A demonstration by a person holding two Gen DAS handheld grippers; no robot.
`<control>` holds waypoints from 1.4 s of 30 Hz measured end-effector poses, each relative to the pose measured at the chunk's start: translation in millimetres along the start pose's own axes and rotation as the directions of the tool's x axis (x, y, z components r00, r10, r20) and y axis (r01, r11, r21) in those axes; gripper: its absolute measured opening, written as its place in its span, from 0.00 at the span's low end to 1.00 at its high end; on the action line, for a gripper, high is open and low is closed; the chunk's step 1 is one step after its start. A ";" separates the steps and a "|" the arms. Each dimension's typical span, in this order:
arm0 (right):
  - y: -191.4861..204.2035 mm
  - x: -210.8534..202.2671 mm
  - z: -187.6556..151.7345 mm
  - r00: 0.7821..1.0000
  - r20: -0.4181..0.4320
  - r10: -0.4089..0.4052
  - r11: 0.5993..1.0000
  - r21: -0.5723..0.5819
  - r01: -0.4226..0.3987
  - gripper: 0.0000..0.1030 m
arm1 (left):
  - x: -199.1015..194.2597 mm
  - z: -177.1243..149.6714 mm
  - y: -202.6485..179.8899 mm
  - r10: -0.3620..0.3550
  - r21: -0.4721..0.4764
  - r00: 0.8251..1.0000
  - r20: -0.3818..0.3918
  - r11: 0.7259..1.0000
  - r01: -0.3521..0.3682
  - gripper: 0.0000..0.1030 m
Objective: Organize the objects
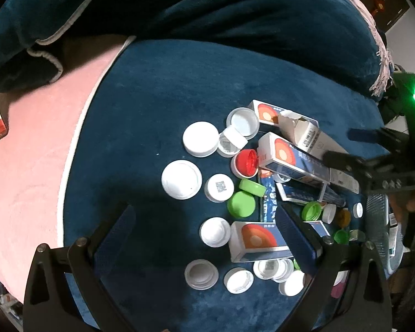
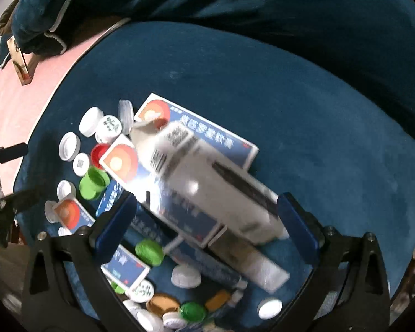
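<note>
Several bottle caps, white [image 1: 200, 139], green [image 1: 241, 204] and red [image 1: 245, 163], lie mixed with blue-and-white medicine boxes [image 1: 289, 159] on a dark blue velvet cloth [image 1: 179, 88]. My left gripper [image 1: 204, 213] is open above a white cap [image 1: 215, 231] and a box with an orange disc [image 1: 258, 240]. My right gripper [image 2: 207, 202] is also open, and its fingers straddle a blurred white carton [image 2: 207, 182] that rests on the blue boxes [image 2: 215, 138]. That carton [image 1: 304, 132] has a torn-open flap. The right gripper [image 1: 345, 146] hovers at the pile's right edge.
A pink blanket [image 1: 27, 179] borders the cloth on the left. A thick dark blue quilt [image 1: 235, 13] rises behind. A mesh basket [image 1: 379, 221] stands at the right. More caps, brown [image 2: 163, 303] and green [image 2: 192, 311], crowd the near edge. A small carton [image 2: 20, 66] lies far left.
</note>
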State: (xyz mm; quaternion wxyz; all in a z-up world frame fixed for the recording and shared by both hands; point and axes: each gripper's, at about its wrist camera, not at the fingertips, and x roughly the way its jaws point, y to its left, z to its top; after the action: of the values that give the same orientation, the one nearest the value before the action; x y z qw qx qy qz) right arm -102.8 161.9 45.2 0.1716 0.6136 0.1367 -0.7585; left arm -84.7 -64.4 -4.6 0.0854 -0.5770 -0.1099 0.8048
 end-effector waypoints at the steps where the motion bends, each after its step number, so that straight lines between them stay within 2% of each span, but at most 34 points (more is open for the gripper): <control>1: -2.6 4.9 4.1 1.000 -0.010 0.019 1.000 -0.004 -0.019 0.98 | 0.2 0.6 -0.1 -0.002 0.001 1.000 0.001 1.000 0.002 0.99; 8: -10.8 27.5 21.4 0.992 -0.092 0.089 0.994 -0.061 -0.095 0.98 | -0.3 3.0 2.5 -0.005 -0.008 1.000 0.002 1.000 0.005 0.99; 14: -3.8 43.5 14.2 0.959 -0.202 0.200 0.961 -0.151 -0.232 0.96 | 3.8 4.2 7.8 -0.006 -0.027 1.000 -0.008 1.000 0.006 0.99; 16: -2.2 41.4 11.4 0.950 -0.211 0.232 0.941 -0.199 -0.274 0.88 | 5.3 4.3 8.7 -0.005 -0.033 1.000 -0.013 0.999 0.005 0.99; 17: -2.3 37.9 10.9 0.951 -0.196 0.240 0.939 -0.200 -0.278 0.79 | 5.9 4.1 9.0 -0.005 -0.035 1.000 -0.013 0.999 0.005 0.99; 18: -3.0 34.3 10.9 0.951 -0.185 0.248 0.938 -0.201 -0.283 0.65 | 6.4 4.1 9.2 -0.006 -0.037 1.000 -0.015 0.999 0.005 0.99; 20: -4.7 24.9 10.5 0.957 -0.159 0.244 0.940 -0.204 -0.274 0.51 | 7.1 4.2 8.9 -0.008 -0.039 1.000 -0.017 0.999 0.008 0.99; 23: -1.0 11.9 4.7 0.960 -0.144 0.240 0.939 -0.218 -0.267 0.44 | 7.8 3.7 9.2 -0.010 -0.049 1.000 -0.020 0.999 0.009 0.99; 26: 6.6 -7.7 -3.8 0.952 -0.096 0.290 0.929 -0.211 -0.304 0.40 | 5.7 3.0 11.4 -0.016 -0.075 1.000 -0.020 0.997 0.015 0.99; 30: 26.9 -23.7 -22.5 0.908 -0.020 0.419 0.896 -0.155 -0.416 0.42 | -4.5 2.6 20.3 -0.029 -0.124 1.000 0.008 0.992 0.029 0.99; 32: 45.5 -21.3 -29.1 0.862 -0.053 0.504 0.853 -0.127 -0.506 0.43 | -8.6 2.4 24.6 -0.029 -0.145 0.999 0.018 0.989 0.031 0.99; 33: 53.7 -21.6 -32.8 0.831 -0.069 0.552 0.821 -0.130 -0.556 0.42 | -9.6 1.9 26.9 -0.028 -0.157 0.999 0.019 0.987 0.031 0.99; 34: 57.9 -25.9 -35.8 0.809 -0.056 0.586 0.796 -0.145 -0.587 0.42 | -10.4 1.4 28.3 -0.027 -0.163 0.999 0.020 0.986 0.030 0.99; 35: 56.8 -29.3 -35.2 0.811 -0.032 0.584 0.799 -0.153 -0.581 0.42 | -10.3 1.1 29.1 -0.027 -0.167 0.999 0.019 0.986 0.030 0.99; 37: 45.1 -32.7 -29.9 0.845 0.033 0.534 0.841 -0.126 -0.527 0.43 | -8.3 0.3 28.0 -0.024 -0.164 1.000 0.012 0.986 0.025 0.99; 38: 38.1 -33.4 -26.9 0.862 0.062 0.503 0.862 -0.103 -0.496 0.47 | -7.9 0.2 27.4 -0.022 -0.162 1.000 0.010 0.987 0.023 0.99; 39: 27.5 -36.5 -24.3 0.879 0.085 0.470 0.882 -0.076 -0.465 0.57 | -6.6 0.5 26.3 -0.023 -0.159 1.000 0.006 0.987 0.023 0.99; 41: 15.4 -36.7 -16.0 0.904 0.118 0.411 0.912 -0.056 -0.407 0.67 | -4.9 1.8 26.1 -0.027 -0.162 1.000 0.000 0.986 0.027 0.99; 42: 12.5 -35.0 -10.5 0.929 0.125 0.348 0.937 -0.073 -0.341 0.73 | -3.9 2.7 25.9 -0.029 -0.167 1.000 -0.001 0.986 0.028 0.99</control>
State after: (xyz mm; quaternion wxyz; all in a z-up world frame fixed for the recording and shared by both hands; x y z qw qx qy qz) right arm -81.5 158.2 77.3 0.3260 0.5706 0.0336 -0.7530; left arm -86.2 -90.6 -7.3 0.0487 -0.5821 -0.1850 0.7903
